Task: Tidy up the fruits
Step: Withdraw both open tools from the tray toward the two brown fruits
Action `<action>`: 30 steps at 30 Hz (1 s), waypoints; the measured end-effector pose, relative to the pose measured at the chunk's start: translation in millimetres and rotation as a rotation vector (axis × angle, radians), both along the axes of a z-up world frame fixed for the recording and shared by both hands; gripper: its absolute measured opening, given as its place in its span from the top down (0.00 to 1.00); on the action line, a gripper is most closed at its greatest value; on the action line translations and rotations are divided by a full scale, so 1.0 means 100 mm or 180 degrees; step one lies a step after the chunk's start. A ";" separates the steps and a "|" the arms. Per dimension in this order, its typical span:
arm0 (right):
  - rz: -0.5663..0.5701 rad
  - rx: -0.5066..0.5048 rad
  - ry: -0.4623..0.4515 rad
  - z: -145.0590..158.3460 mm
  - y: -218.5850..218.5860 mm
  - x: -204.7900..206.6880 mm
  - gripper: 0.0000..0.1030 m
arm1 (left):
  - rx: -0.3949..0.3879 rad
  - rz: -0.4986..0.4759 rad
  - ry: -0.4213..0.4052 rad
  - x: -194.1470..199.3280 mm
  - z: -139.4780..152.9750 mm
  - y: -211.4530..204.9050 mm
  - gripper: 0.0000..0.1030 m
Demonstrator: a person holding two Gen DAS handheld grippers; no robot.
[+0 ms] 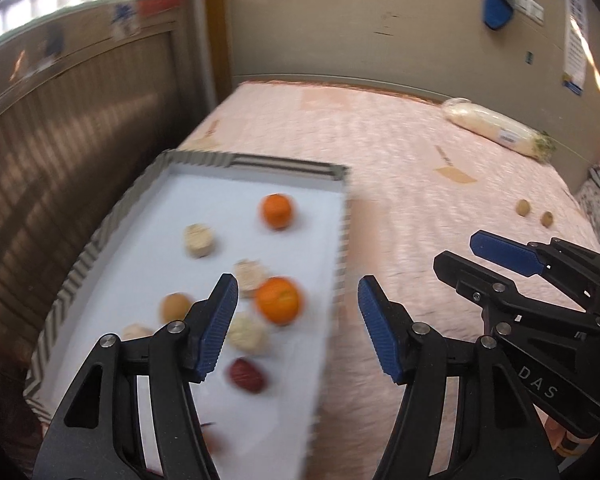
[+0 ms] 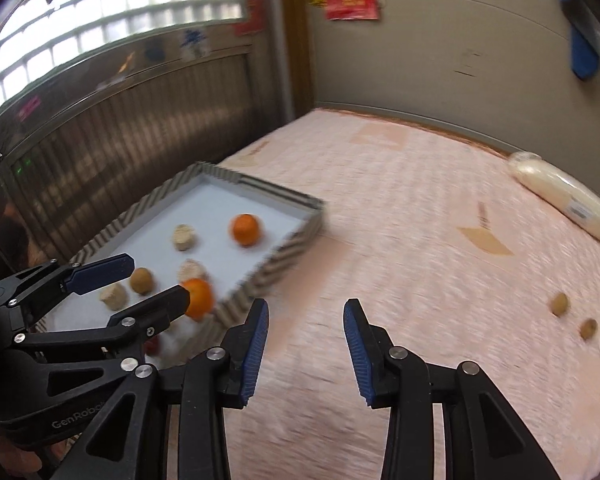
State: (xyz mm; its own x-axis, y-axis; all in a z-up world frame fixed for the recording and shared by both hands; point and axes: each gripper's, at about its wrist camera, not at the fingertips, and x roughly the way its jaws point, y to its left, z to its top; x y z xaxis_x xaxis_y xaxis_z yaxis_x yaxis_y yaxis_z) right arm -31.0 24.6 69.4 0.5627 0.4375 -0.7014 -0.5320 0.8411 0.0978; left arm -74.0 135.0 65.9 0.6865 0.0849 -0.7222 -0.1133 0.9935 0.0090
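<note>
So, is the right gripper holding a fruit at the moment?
No, the right gripper has its blue pads apart with only the pink bedcover showing between them.

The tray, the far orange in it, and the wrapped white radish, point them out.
tray point(image 1: 204, 158): left wrist view, far striped rim.
far orange point(image 1: 276, 210): left wrist view, middle of its skin.
wrapped white radish point(image 2: 556, 188): right wrist view, mid-body.

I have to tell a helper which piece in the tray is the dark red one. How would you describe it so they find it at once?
Start at the tray with the zigzag-striped rim on the pink bed cover. Go to its near end, past the nearer orange and the pale lumps beside it. The dark red fruit lies there, the only deep red, oblong piece among orange, tan and cream ones.
</note>
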 end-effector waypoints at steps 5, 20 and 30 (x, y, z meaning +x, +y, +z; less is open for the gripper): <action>-0.0254 -0.0016 0.0050 -0.03 -0.44 0.08 0.63 | -0.0085 -0.0217 0.0063 0.18 -0.03 -0.38 0.39; -0.1322 -0.0328 0.0239 -0.40 -2.14 0.68 0.60 | -0.0255 -0.0830 0.0350 1.00 -0.20 -1.70 0.39; -0.1274 -0.0353 0.0226 -0.52 -2.57 1.15 0.60 | -0.0231 -0.1107 0.0453 1.57 -0.33 -2.32 0.39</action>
